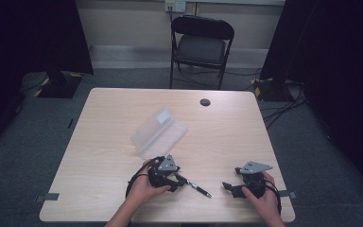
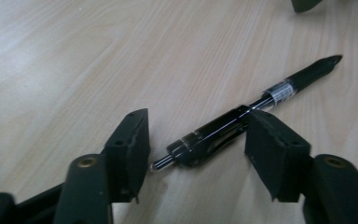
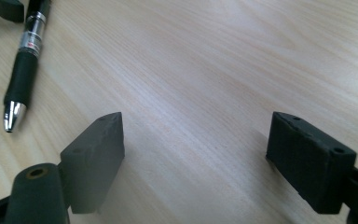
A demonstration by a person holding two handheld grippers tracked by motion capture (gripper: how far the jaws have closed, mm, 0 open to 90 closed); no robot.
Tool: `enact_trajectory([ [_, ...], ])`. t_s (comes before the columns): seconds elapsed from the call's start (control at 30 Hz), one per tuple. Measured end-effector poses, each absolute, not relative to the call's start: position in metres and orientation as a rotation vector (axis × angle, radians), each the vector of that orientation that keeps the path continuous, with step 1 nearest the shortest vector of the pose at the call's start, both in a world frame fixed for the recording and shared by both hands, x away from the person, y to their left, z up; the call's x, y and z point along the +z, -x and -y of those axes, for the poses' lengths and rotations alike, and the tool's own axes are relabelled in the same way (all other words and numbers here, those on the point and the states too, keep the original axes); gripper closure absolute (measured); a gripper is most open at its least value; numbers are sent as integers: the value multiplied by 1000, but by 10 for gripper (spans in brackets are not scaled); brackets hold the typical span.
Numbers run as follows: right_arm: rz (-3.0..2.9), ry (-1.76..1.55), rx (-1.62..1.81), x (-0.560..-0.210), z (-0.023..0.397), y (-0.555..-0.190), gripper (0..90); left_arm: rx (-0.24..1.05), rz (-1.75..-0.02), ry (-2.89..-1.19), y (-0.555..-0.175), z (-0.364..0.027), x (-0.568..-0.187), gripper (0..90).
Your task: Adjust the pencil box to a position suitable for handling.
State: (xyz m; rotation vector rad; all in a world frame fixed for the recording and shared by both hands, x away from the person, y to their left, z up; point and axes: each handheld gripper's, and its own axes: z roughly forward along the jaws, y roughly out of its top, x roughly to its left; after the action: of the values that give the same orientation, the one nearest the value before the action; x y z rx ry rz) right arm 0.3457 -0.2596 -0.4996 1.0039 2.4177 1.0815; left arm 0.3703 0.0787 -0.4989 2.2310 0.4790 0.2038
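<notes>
A black click pen (image 1: 196,187) lies flat on the wooden table (image 1: 113,109) near its front edge, tip pointing right. My left gripper (image 1: 178,182) stands low over the pen's back end. In the left gripper view the pen (image 2: 223,128) lies slantwise between the jaws of the gripper (image 2: 196,119); the right pad is at the barrel, the left pad just clear of the clicker, so the jaws are open around it. My right gripper (image 1: 229,187) rests to the right of the pen tip. Its jaws (image 3: 196,121) stand wide open over bare wood, the pen (image 3: 25,60) off to their left.
A clear plastic case (image 1: 158,132) lies open in the middle of the table, just behind the left hand. A dark round grommet (image 1: 204,102) sits near the far edge. A black folding chair (image 1: 201,45) stands beyond the table.
</notes>
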Motion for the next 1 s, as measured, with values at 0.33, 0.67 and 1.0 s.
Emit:
enact_trajectory([
  [0.33, -2409, -1010, 1065, -500, 258, -346, 176, 165, -458, -2209, -367, -84, -499, 685],
  [0.67, -2406, -1012, 1065, -500, 258, -346, 177, 128, -585, -2212, -366, -89, -495, 796],
  [1.0, -2406, -1012, 1065, -500, 258, -346, 176, 147, -646, -2189, -369, -97, -496, 795],
])
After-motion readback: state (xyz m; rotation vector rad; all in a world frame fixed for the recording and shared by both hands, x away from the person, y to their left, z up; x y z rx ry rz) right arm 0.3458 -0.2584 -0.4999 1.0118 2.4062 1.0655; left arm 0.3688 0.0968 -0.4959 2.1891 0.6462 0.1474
